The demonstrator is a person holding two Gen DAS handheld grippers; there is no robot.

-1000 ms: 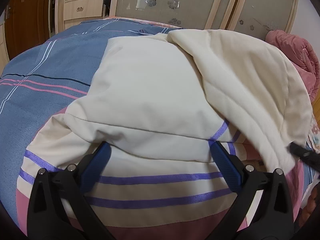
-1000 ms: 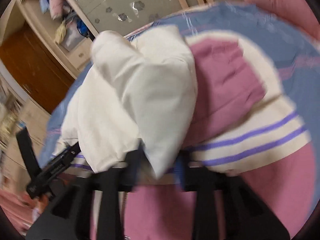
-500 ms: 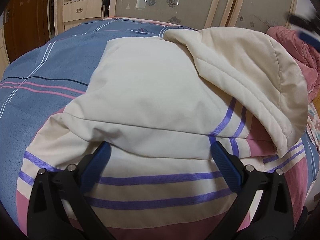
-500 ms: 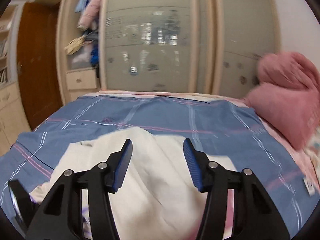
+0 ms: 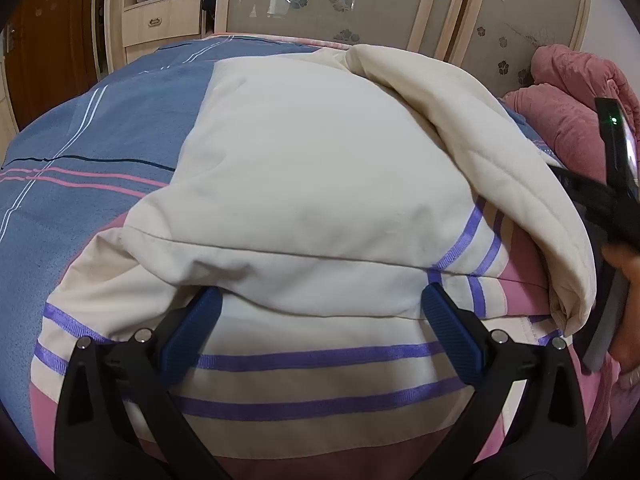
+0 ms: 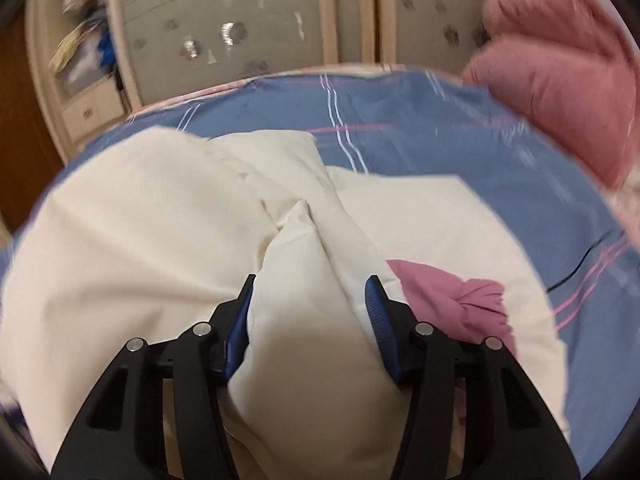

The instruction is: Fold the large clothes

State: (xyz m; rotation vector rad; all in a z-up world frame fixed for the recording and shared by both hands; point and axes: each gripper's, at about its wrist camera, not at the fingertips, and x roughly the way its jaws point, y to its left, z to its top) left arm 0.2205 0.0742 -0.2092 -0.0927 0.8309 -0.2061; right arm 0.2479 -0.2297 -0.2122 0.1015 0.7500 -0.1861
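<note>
Cream jacket (image 5: 320,184) folds hide both blue pads' tips

The left gripper (image 5: 320,312) is held low and level, its blue-padded fingers (image 5: 452,336) spread wide apart with nothing between them; the right gripper (image 6: 310,300) points forward and down, its fingers (image 6: 378,320) parted around a bunched ridge of cloth; in the left wrist view a bare hand (image 5: 626,304) grips the right gripper's handle.
</note>
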